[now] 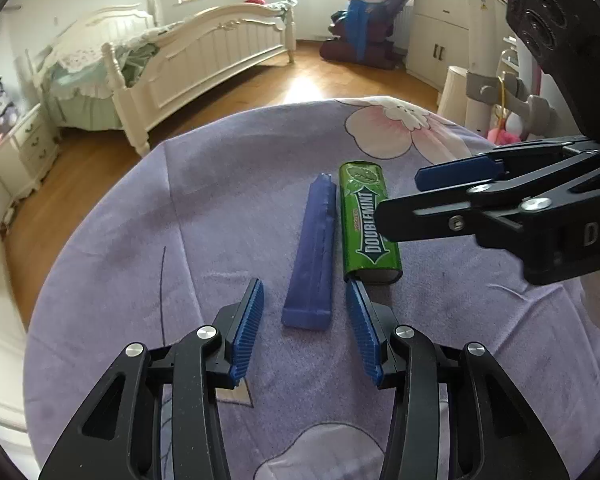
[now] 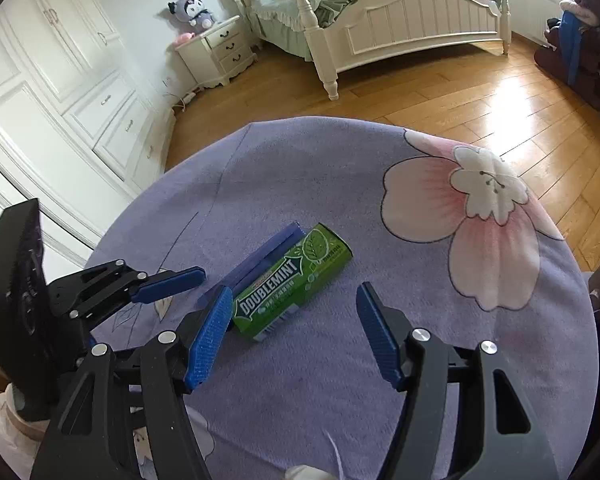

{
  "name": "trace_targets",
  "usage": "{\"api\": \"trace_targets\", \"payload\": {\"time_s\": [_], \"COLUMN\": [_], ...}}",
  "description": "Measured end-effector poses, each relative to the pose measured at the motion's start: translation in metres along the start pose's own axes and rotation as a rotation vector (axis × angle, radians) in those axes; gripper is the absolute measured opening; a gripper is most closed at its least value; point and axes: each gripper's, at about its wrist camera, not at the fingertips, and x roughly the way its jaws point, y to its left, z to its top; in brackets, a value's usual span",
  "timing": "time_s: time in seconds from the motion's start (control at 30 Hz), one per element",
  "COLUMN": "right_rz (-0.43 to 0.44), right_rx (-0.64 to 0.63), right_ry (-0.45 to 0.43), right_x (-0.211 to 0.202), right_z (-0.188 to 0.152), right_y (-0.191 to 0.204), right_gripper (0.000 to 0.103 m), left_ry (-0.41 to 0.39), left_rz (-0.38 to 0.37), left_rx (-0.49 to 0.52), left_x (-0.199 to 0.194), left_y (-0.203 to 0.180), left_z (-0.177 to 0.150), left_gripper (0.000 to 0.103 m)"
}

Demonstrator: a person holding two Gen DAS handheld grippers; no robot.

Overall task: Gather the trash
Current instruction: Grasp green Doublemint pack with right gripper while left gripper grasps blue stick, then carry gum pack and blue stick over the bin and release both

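Observation:
A green Doublemint gum pack (image 1: pixel 366 220) lies flat on the purple flowered tablecloth (image 1: pixel 220 208), right beside a long blue wrapper (image 1: pixel 312 256). My left gripper (image 1: pixel 305 294) is open, its blue pads on either side of the wrapper's near end without touching it. In the left wrist view my right gripper (image 1: pixel 404 196) comes in from the right over the gum pack. In the right wrist view that gripper (image 2: pixel 294 294) is open and straddles the near end of the gum pack (image 2: pixel 296 276); its left pad is close to the pack's corner and its right pad stands well apart. The blue wrapper (image 2: pixel 260 252) lies behind the pack, and the left gripper (image 2: pixel 210 284) reaches in from the left.
The round table's edge (image 2: pixel 284 124) drops to a wooden floor (image 2: pixel 420 96). Beyond stand a white bed (image 1: pixel 204 52), a nightstand (image 2: pixel 216 48), white wardrobes (image 2: pixel 60 80) and a dark chair piled with clothes (image 1: pixel 364 28).

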Motion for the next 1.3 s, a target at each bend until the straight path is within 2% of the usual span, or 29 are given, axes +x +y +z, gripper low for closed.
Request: {"api": "trace_targets", "payload": {"time_s": [0.03, 0.13, 0.3, 0.4, 0.47, 0.63, 0.7, 0.73, 0.8, 0.83, 1.03, 1.17, 1.3], "right_rz": [-0.01, -0.019, -0.051, -0.104, -0.111, -0.12, -0.107, -0.131, -0.185, -0.169, -0.079, -0.089, -0.142], "right_rx": [-0.002, -0.008, -0.079, -0.125, -0.13, -0.142, -0.155, -0.178, -0.213, -0.203, -0.169, -0.163, -0.146], "right_ry": [0.01, 0.027, 0.053, 0.089, 0.111, 0.113, 0.112, 0.098, 0.054, 0.043, -0.031, -0.154, -0.282], "right_x": [0.005, 0.014, 0.011, 0.003, 0.0, 0.008, 0.018, 0.023, 0.024, 0.021, -0.007, -0.048, -0.089], "right_z": [0.001, 0.004, 0.009, 0.015, 0.015, 0.016, 0.016, 0.019, 0.016, 0.013, -0.013, -0.033, -0.055], "right_y": [0.003, 0.005, 0.008, 0.004, 0.001, 0.01, 0.016, 0.019, 0.021, 0.018, 0.003, -0.005, -0.018], "right_gripper": [0.058, 0.057, 0.054, 0.054, 0.054, 0.055, 0.055, 0.05, 0.034, 0.031, 0.03, 0.03, 0.03], "left_ry": [0.0, -0.011, -0.012, -0.011, -0.011, -0.012, -0.011, -0.012, -0.016, -0.017, -0.084, -0.156, -0.222], "left_rz": [0.003, 0.02, 0.056, 0.072, 0.089, 0.086, 0.101, 0.095, 0.082, 0.082, 0.045, 0.027, -0.001], "left_rx": [-0.009, -0.021, -0.05, -0.059, -0.05, -0.106, -0.113, -0.125, -0.154, -0.168, -0.214, -0.211, -0.181], "left_x": [0.001, 0.004, 0.007, 0.007, 0.008, 0.013, 0.013, 0.012, 0.009, 0.007, -0.019, -0.049, -0.072], "left_y": [0.001, 0.003, 0.008, 0.01, 0.007, 0.011, 0.012, 0.013, 0.017, 0.019, 0.01, -0.016, -0.054], "left_z": [0.001, 0.005, 0.009, 0.009, 0.012, 0.021, 0.022, 0.021, 0.017, 0.015, -0.001, -0.008, 0.001], "left_gripper": [0.044, 0.038, 0.015, 0.013, 0.013, 0.013, 0.005, 0.004, 0.004, 0.004, 0.004, 0.004, 0.004]}}
